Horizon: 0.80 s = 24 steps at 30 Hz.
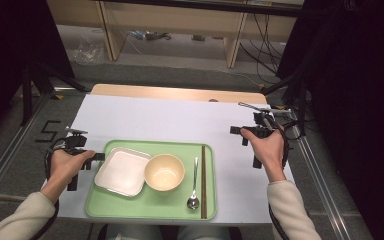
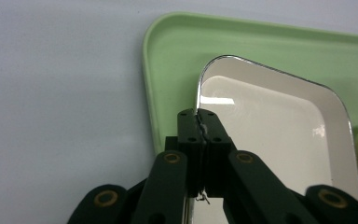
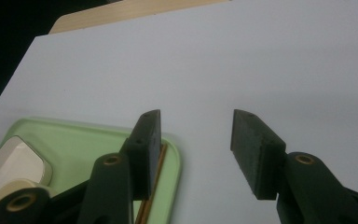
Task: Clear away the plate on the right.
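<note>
My left tool (image 2: 200,125) is clamped on the near rim of the rectangular white plate (image 2: 270,126), the thin edge pinched between the pads, so the step I judge to be in hand is lifting that plate off the green tray (image 2: 168,70). To do it well I would keep the wrist level and raise slowly, since the grip is on one edge alone and the far side will want to sag and swing; a deeper bite would be safer if the rim starts to slip. The white worktop (image 1: 170,120) stretches matte and flat ahead of both tools. The tray sits just ahead of my left tool and to the inner side of my right one; it is smooth plastic with rounded corners and a raised lip. The plate lies at the tray's end nearest my left tool, glossy and shallow, with a dark thin edge line and rounded corners, probably enamel or melamine. Beyond it is the round cream bowl (image 1: 164,172), matte inside and close beside the plate. A metal spoon (image 1: 194,186) and brown chopsticks (image 1: 203,180) lie lengthwise toward my right tool (image 3: 196,144), which hovers with jaws apart and empty over the worktop.
</note>
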Each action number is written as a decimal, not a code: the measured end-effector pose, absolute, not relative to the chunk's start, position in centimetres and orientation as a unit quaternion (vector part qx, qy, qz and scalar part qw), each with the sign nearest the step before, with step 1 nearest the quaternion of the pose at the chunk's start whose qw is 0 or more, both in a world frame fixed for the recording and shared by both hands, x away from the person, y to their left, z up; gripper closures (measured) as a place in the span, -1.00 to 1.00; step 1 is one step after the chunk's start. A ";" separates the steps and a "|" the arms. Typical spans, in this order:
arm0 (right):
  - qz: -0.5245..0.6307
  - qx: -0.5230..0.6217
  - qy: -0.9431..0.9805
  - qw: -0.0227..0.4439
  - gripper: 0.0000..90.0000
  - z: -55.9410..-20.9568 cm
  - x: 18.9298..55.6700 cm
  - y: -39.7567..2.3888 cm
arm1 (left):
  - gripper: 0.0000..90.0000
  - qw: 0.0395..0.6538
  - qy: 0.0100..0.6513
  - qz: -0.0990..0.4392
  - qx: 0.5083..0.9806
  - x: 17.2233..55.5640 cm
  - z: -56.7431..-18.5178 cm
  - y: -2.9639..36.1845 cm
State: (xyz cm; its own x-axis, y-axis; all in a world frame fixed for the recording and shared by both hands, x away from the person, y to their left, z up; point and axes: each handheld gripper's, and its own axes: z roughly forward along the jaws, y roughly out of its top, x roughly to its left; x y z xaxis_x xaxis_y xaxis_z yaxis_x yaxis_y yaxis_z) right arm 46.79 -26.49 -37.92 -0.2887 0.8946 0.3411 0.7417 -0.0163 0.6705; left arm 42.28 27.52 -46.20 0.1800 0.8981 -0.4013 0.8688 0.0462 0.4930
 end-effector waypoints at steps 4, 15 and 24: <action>0.401 0.601 0.686 0.081 0.20 -37.8 46.7 -26.3 | 0.95 0.338 0.637 0.029 0.692 42.1 -46.1 27.6; 0.393 0.631 0.666 0.062 0.19 -37.4 46.4 -26.1 | 0.81 0.359 0.613 0.064 0.701 41.1 -45.2 27.3; 0.390 0.628 0.670 0.067 0.18 -37.4 46.4 -26.3 | 0.49 0.397 0.559 0.154 0.712 39.3 -42.6 26.8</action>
State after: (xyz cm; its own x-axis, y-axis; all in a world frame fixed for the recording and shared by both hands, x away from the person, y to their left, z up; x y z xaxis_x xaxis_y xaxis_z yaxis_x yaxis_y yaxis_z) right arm 46.45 -26.29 -37.45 -0.2014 0.8940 0.4002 0.7897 -0.0935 0.6064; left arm 39.33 26.83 -42.56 0.3275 0.9180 -0.2236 0.6731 -0.0607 0.7370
